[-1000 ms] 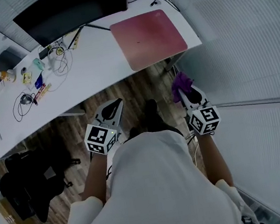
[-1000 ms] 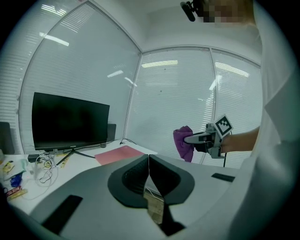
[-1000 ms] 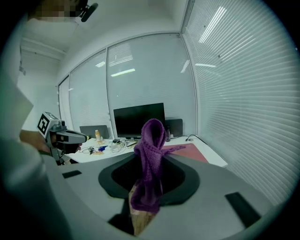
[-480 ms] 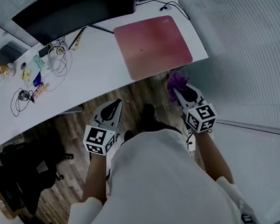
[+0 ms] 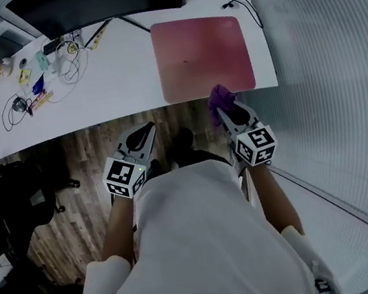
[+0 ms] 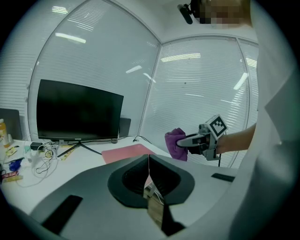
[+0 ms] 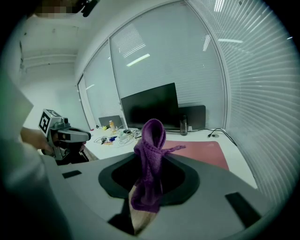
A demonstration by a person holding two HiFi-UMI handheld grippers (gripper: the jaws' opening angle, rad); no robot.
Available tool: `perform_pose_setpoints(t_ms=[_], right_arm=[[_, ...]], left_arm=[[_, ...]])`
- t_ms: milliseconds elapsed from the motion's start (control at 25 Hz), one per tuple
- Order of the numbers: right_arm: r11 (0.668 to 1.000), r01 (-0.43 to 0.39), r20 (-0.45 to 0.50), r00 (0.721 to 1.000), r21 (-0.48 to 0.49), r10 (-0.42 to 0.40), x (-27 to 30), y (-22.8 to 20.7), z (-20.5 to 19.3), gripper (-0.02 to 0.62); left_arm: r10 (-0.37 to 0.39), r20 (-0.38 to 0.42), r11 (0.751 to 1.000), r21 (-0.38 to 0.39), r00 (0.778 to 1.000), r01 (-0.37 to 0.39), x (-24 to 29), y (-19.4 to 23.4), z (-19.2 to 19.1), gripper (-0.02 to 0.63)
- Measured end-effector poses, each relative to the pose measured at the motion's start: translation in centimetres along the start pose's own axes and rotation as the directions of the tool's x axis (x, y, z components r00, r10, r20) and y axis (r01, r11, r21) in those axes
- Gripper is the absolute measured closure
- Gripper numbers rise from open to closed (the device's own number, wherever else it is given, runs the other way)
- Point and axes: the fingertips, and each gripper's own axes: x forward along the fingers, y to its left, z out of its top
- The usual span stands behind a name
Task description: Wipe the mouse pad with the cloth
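Your right gripper (image 5: 226, 113) is squeezed shut on a small purple knitted cloth (image 5: 217, 97). In the right gripper view the cloth (image 7: 150, 154) is pinched between the two jaws. It sticks up out of them in a soft, floppy bunch.

Your left gripper (image 5: 144, 132) holds nothing. In the left gripper view its two jaws are pressed together in a thin line, with nothing between them. It hangs over the brown wooden floor (image 5: 82, 167), in front of the long white desk (image 5: 117, 84) and not over it.

The flat, dark red square mouse pad (image 5: 202, 52) lies on the right end of the desk, close to the near edge. From your head view, the cloth is right at the pad's near edge, a bit right of the middle. I cannot tell if the cloth touches the pad.

A big black monitor (image 5: 96, 0) stands at the back of the desk. A mess of thin cables and small bright things (image 5: 39, 76) lies on the left part of the desk, well apart from the pad. A black chair (image 5: 11, 199) stands on the floor at your left.
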Motion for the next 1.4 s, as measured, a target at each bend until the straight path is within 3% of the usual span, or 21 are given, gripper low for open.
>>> perform_pose_setpoints(t_ms=[320, 800, 1160, 1400], right_arm=[[0.993, -0.122, -0.085, 0.989, -0.009, 0.121, 4.7, -2.4, -0.8, 0.474], [0.957, -0.29, -0.217, 0.935, -0.017, 0.279, 11.8, -2.9, -3.6, 0.474], [0.936, -0.351, -0.309, 0.888, 0.021, 0.34, 16.8, -0.8, -6.4, 0.474], [0.938, -0.338, -0.346, 0.874, 0.075, 0.342, 19.9, 0.5, -7.8, 0.474]], left_arm=[[0.086, -0.034, 0.994, -0.06, 0.996, -0.088, 2.9, 0.8, -1.0, 0.588], [0.187, -0.071, 0.97, -0.145, 0.98, -0.196, 6.4, 2.1, -2.6, 0.588], [0.212, -0.109, 0.959, -0.169, 0.971, -0.228, 7.0, 4.4, -4.1, 0.588], [0.181, -0.129, 0.96, -0.19, 0.975, -0.204, 7.7, 6.3, -5.3, 0.588]])
